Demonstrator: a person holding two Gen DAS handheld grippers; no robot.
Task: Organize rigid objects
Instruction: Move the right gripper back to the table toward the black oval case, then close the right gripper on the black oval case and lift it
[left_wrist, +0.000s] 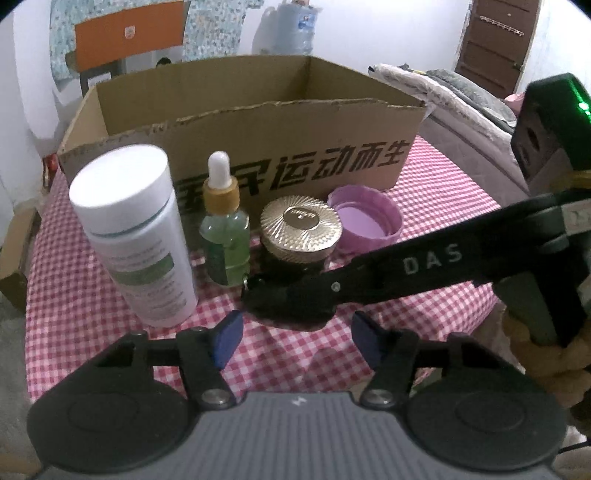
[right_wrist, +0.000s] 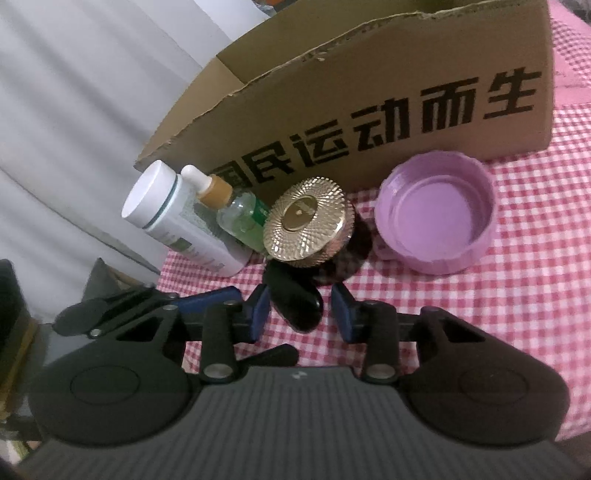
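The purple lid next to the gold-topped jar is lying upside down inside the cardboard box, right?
Not quite. The purple lid does lie upside down next to the gold-topped jar, but on the checked tablecloth in front of the cardboard box, not inside it. The right wrist view shows this plainly.

Two close wrist views, perhaps overlapping.
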